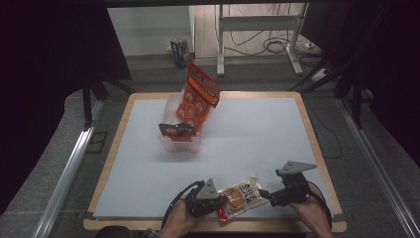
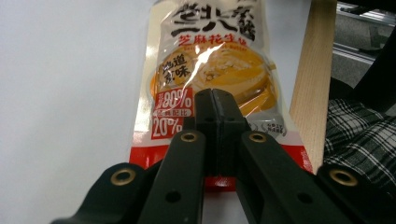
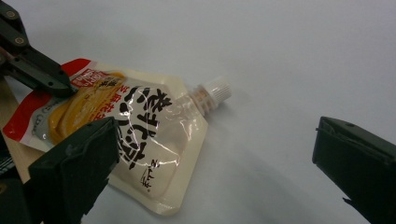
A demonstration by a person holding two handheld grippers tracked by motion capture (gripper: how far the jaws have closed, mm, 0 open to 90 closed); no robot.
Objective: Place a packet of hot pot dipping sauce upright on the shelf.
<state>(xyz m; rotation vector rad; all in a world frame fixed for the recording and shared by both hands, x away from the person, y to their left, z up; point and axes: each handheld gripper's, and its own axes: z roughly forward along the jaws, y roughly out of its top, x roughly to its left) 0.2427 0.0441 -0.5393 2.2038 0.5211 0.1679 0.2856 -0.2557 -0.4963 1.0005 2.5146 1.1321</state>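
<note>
Two hand-held grippers meet at a spouted sauce pouch point(image 1: 241, 197) lying flat near the counter's point(image 1: 257, 129) 6 o'clock edge. The left gripper point(image 1: 222, 200) has its fingers closed on the pouch's red bottom edge — pinched tight. The right gripper point(image 1: 264, 194) sits at the pouch's 3 o'clock side, fingers spread wide and holding nothing. A clear bin point(image 1: 181, 130) with an upright red packet point(image 1: 197, 99) stands toward 12 o'clock.

Left hand-held gripper point(image 2: 215, 100) jaws together, apparently pinching sauce pouch point(image 2: 210, 65).
</note>
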